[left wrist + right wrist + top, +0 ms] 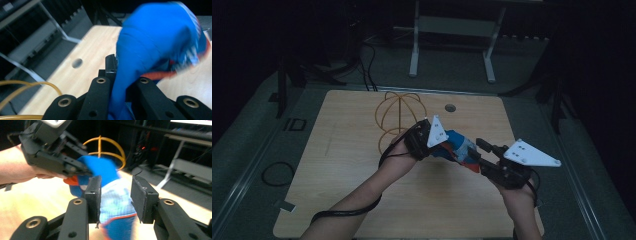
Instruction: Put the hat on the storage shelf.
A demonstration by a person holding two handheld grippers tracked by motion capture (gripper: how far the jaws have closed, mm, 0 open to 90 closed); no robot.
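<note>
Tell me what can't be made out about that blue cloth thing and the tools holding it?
- Blue cloth item: high view, dim and small; what it is stays unclear.
- Its print: left gripper view, motion blur.
- Right tool: right gripper view, blur hides whether the pads touch cloth.

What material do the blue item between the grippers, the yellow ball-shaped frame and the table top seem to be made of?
Blue item: probably soft knitted fabric, matt; it folds and bunches where the left gripper pinches it, with white and orange bands.
Yellow frame: thin curved rods, perhaps coated wire or plastic; it looks smooth, but the material stays uncertain.
Table top: light wood or wood-look laminate, with pale grain and low sheen.
</note>
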